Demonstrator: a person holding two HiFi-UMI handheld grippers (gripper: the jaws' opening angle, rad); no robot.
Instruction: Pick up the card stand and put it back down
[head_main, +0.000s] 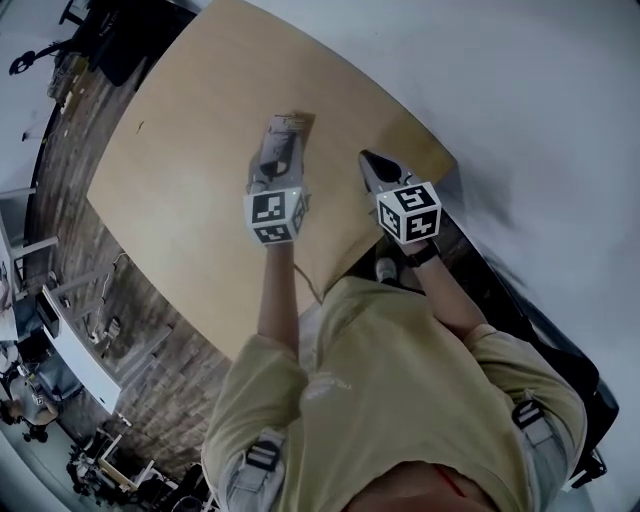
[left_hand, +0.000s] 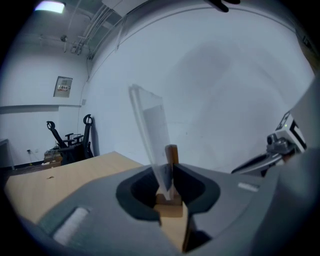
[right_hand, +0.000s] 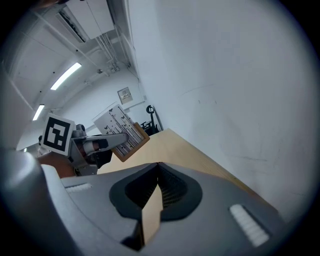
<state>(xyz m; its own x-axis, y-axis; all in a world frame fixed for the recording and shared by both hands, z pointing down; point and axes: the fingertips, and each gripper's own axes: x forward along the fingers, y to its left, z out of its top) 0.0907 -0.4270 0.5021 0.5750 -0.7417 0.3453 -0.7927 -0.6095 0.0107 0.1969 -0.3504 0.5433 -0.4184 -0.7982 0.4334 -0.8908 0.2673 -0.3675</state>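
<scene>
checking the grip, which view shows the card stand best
The right gripper view: the card stand shows its printed face and wooden base. The left gripper view has it edge-on between the jaws; the head view, small from above.

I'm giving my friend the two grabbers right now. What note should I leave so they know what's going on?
Left gripper: jaws shut on the base of the wooden-based card stand with a clear upright panel. The right gripper view shows the stand apparently lifted off the light wooden table.
Right gripper: jaws shut, nothing between them, held beside the left one near the table's edge.
Done: the pick-up.
Left: lower the stand back onto the table, base down, then open the left jaws and draw back.
</scene>
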